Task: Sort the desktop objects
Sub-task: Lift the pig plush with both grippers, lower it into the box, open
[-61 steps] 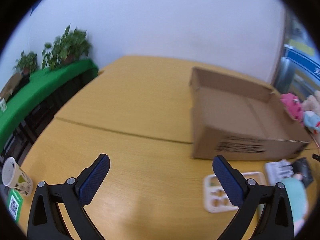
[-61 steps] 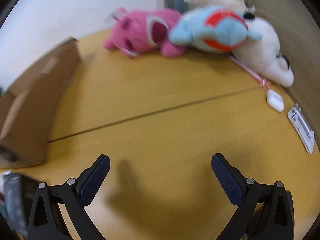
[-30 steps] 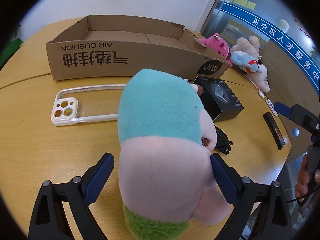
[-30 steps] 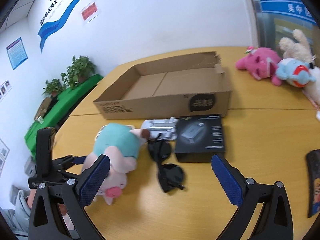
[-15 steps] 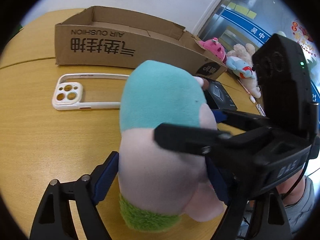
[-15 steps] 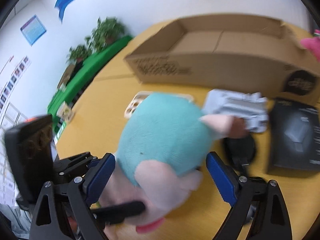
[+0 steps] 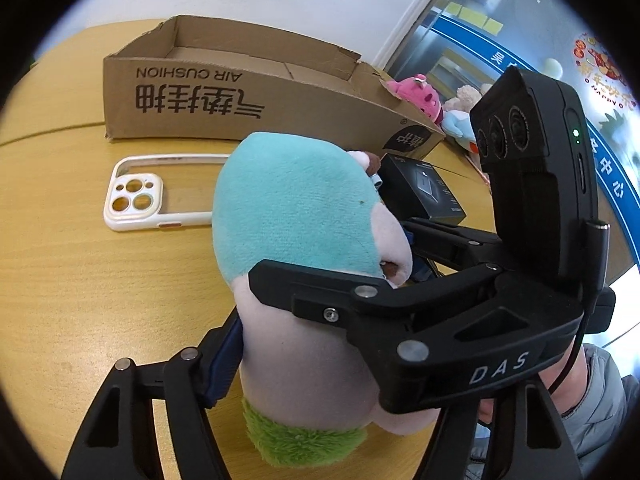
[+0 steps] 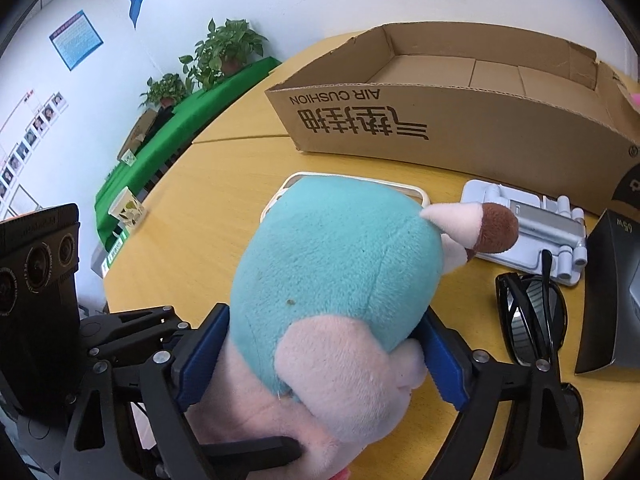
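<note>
Both tools are closing on the plush pig at frame centre: left tool and right tool pads touch it.

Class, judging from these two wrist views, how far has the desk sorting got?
Done: nothing; the brown cardboard box looks empty. In hand: both the left gripper and right gripper are closing around the teal-and-pink plush pig. Left: white phone case, black sunglasses, grey folding stand.

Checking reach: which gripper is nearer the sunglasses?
Right. The right gripper, closing around the plush toy, has the sunglasses beside it; the left gripper, also closing around it, is across the toy.
</note>
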{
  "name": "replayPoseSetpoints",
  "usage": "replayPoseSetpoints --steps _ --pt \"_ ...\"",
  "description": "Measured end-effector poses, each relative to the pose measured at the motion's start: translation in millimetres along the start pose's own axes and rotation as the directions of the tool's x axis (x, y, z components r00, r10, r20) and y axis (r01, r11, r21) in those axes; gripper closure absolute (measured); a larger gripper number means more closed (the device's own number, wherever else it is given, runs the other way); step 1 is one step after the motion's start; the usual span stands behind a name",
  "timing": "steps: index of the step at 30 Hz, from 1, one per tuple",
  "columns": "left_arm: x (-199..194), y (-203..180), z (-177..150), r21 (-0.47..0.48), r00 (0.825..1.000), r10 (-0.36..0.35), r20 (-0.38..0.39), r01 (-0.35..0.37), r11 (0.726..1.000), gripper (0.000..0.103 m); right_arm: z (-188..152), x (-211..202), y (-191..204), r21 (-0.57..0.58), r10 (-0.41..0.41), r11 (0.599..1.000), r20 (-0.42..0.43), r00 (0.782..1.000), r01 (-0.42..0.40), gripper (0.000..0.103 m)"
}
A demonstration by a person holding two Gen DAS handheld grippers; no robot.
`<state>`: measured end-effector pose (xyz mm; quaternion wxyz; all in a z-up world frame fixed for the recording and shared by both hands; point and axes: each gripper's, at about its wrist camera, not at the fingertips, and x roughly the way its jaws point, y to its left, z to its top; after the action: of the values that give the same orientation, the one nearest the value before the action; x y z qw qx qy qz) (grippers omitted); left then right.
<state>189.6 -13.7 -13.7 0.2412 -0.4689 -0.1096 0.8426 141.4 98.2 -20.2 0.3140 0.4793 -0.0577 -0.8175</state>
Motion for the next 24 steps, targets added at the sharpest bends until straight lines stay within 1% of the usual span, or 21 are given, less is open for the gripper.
replayPoseSetpoints --steps 3,5,7,10,12,14,18,20,22,24 --pt "-9 -11 6 0.045 1.000 0.025 0.004 -0.025 0.999 0.033 2 -10 -4 0.033 0.040 0.999 0.032 0.999 -0.041 0.020" --pt "-17 -18 16 0.067 0.999 0.023 0.024 -0.025 0.997 0.033 7 -22 -1 0.021 0.033 0.999 0.067 0.997 -0.034 0.020" --pt "-28 -26 31 0.092 0.998 0.019 0.061 -0.025 0.995 0.033 21 -39 5 -0.008 0.020 1.000 0.118 0.993 -0.019 0.020" --pt "-49 -44 61 0.161 0.989 0.020 0.146 -0.043 0.986 0.033 46 -68 11 -0.049 0.011 0.999 0.195 0.981 -0.001 0.020" --pt "-64 -54 82 0.196 0.979 0.010 0.203 -0.051 0.979 0.033 67 -90 16 -0.089 0.000 0.996 0.253 0.968 0.023 0.020" --pt "-79 -64 105 0.227 0.965 -0.001 0.262 -0.061 0.972 0.033 94 -116 26 -0.144 -0.018 0.987 0.322 0.947 0.068 0.020" --pt "-111 -83 146 0.292 0.924 -0.018 0.381 -0.102 0.951 0.033 137 -158 42 -0.217 -0.025 0.967 0.437 0.899 0.132 0.021" --pt "-122 -88 164 0.309 0.910 -0.029 0.414 -0.111 0.944 0.033 156 -176 47 -0.238 -0.027 0.958 0.478 0.878 0.159 0.021" --pt "-128 -92 182 0.322 0.897 -0.030 0.441 -0.127 0.938 0.033 174 -187 50 -0.255 -0.026 0.950 0.504 0.863 0.178 0.021" --pt "-134 -93 200 0.325 0.885 -0.032 0.464 -0.137 0.936 0.033 196 -194 51 -0.270 -0.024 0.944 0.520 0.854 0.191 0.021"
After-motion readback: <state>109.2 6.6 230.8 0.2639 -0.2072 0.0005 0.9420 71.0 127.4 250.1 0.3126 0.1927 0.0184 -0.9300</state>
